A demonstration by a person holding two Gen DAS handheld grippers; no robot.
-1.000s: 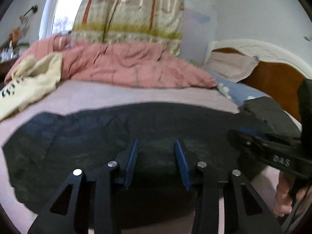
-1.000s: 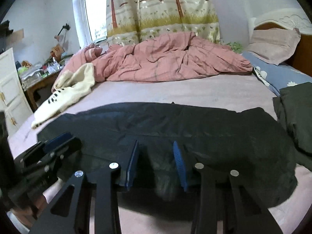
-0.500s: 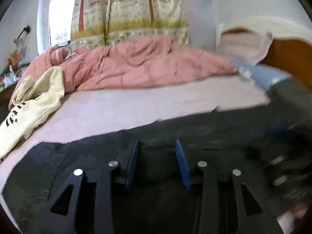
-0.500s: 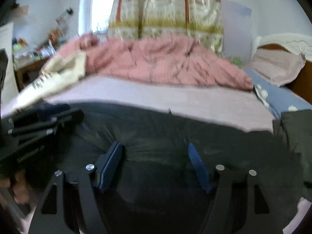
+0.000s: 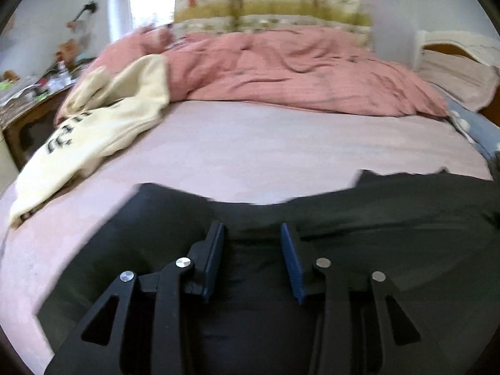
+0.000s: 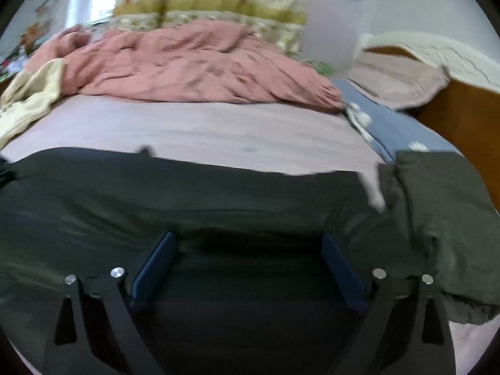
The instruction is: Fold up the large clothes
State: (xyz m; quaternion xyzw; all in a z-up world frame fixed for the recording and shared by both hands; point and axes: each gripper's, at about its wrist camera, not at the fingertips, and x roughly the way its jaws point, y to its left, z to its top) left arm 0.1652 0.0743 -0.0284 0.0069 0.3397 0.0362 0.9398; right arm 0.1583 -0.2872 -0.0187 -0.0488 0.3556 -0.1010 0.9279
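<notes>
A large black garment (image 5: 375,218) lies spread across the pink bed sheet (image 5: 281,150), and its far edge runs across both views. My left gripper (image 5: 251,228) sits low over the garment's left part. Its blue pads stand a narrow gap apart, and a dark fold of the garment fills that gap. My right gripper (image 6: 250,237) hovers over the same black garment (image 6: 187,193) further right. Its jaws are opening wide. The cloth lies flat beneath them, and the pads do not press on it.
A second dark olive garment (image 6: 437,212) lies bunched at the right. A cream sweatshirt (image 5: 103,131) lies at the left, a rumpled pink quilt (image 5: 281,72) at the back. A pillow (image 6: 400,81) and wooden headboard (image 6: 468,115) are at the right, a cluttered side table (image 5: 25,106) far left.
The right jaws went from a narrow grip on a hump of black cloth to wide apart. Both views moved forward and swung, and each gripper dropped out of the other's view.
</notes>
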